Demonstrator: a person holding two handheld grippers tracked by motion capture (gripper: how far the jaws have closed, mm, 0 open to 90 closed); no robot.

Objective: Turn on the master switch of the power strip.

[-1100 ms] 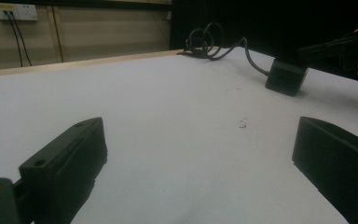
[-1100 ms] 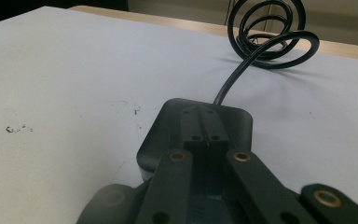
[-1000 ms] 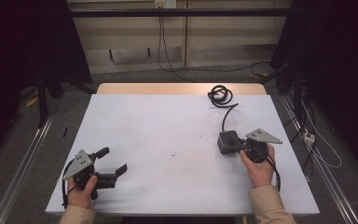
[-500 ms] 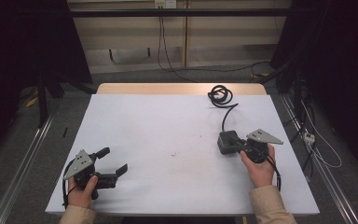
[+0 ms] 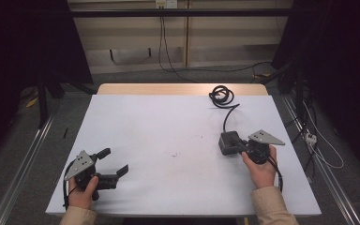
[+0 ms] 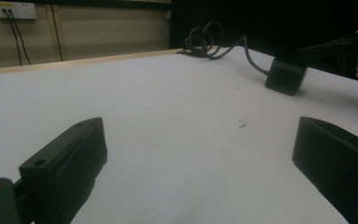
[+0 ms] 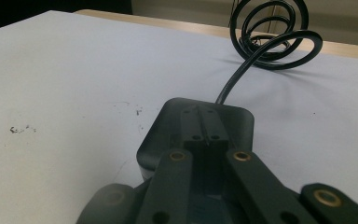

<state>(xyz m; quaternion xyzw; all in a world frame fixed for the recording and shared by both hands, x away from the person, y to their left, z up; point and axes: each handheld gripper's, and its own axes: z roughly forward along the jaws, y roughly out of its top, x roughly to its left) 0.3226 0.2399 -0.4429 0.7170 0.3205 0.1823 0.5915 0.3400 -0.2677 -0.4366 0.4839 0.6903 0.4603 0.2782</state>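
1. Black power adapter (image 5: 228,143) lying flat on the white tabletop (image 5: 168,136), right of centre, nearer the near edge than the far one.
2. Black cord (image 5: 228,115) running from the adapter's far side toward the far edge, ending in a loose coil (image 5: 221,95) close to the bare wooden strip (image 5: 178,89) along the far side of the tabletop.
3. Right hand-held gripper (image 5: 236,146) low over the adapter's near-right side, grey three-cornered plate on top, held in the person's right hand (image 5: 261,168).
4. Jaws of the right hand-held gripper closed together, tips meeting over the adapter's top face in the right gripper view (image 7: 204,135); no grip on the adapter visible, contact with its top not certain.
5. Left hand-held gripper (image 5: 112,161) at the near left corner of the tabletop, well apart from the adapter, held in the left hand (image 5: 82,192).
6. Jaws of the left hand-held gripper spread wide, nothing between them but bare tabletop.
7. Small dark specks (image 5: 176,154) on the tabletop between the two hand-held grippers.
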